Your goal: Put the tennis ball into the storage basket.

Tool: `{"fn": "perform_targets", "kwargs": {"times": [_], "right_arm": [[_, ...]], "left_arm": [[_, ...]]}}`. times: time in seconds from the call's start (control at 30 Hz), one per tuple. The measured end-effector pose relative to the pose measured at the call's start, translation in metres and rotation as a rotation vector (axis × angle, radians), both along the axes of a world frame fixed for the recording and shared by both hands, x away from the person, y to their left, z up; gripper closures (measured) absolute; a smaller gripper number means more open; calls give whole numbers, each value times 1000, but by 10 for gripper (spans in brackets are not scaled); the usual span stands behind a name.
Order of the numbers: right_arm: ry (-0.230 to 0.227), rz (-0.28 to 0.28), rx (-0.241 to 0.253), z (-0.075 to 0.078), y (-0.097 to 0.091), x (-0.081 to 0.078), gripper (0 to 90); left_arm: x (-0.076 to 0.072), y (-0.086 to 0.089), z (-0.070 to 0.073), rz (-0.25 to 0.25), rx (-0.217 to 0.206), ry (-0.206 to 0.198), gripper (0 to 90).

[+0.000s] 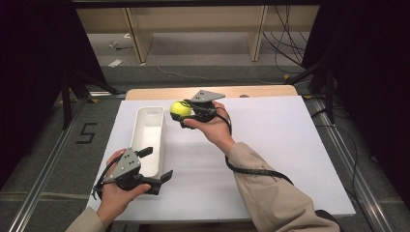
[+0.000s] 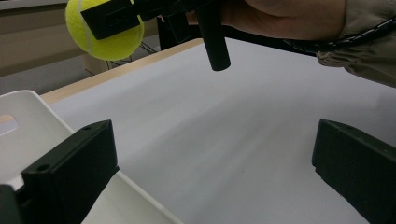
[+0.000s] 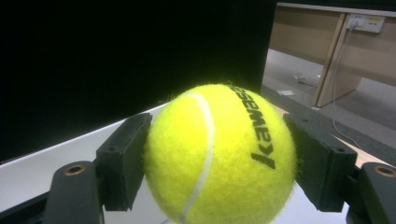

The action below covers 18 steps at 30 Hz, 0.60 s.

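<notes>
A yellow tennis ball (image 1: 180, 109) hangs in the air near the far right corner of the white bin (image 1: 148, 126), with my right gripper (image 1: 183, 112) shut on it. In the right gripper view both black pads press the sides of the ball (image 3: 219, 154), which bears dark lettering. The left gripper view looks up at the ball (image 2: 105, 30) and the right hand from below. My left gripper (image 1: 158, 165) is held low at the bin's near right corner, its jaws wide apart with nothing between them; one jaw sits over the bin's rim (image 2: 28, 121).
A white board (image 1: 270, 145) covers the table, with a strip of wood showing along its far edge. A cable (image 1: 256, 170) trails from the right gripper across the sleeve. Shelving legs and floor cables lie beyond the table.
</notes>
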State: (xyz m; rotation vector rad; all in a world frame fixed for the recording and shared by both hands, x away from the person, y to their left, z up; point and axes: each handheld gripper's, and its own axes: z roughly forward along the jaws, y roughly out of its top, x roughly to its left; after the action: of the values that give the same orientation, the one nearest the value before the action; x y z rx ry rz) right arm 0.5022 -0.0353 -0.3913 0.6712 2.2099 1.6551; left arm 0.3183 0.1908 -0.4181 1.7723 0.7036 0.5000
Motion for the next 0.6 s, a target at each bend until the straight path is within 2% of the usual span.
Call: {"fn": "perform_targets", "kwargs": {"times": [0.6], "right_arm": [[-3,18,1,4,10,0,273]], "left_arm": [[0,-1,0,-2,0,1,0]]}}
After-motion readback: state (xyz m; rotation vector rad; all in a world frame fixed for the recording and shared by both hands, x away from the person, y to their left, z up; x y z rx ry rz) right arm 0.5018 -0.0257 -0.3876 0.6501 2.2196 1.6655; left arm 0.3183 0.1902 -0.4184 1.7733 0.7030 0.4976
